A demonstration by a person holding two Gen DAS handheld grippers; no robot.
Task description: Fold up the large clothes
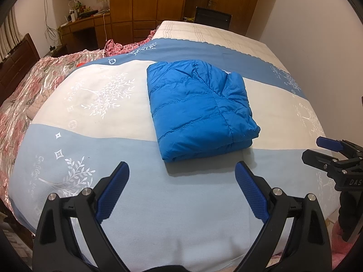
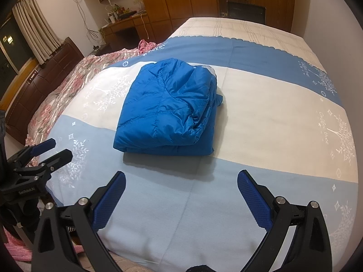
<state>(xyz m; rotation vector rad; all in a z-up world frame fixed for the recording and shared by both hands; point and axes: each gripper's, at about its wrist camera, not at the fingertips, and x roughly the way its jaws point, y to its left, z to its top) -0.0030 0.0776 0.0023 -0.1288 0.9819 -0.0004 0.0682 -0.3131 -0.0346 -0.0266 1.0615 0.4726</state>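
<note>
I'm looking at a bedroom w/ white walls, a wooden wardrobe (image 1: 145, 2) and desk (image 1: 84, 26) at the back, cream curtains (image 2: 36, 29) left, a dark wood headboard (image 2: 43, 77), warm indoor light.

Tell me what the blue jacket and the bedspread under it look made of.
Blue jacket: likely thin nylon or polyester shell, padded; slight sheen, stitched quilt lines, puffy folds. Bedspread: looks like matte, soft brushed or fleece-like fabric; no shine, printed white trees.
</note>
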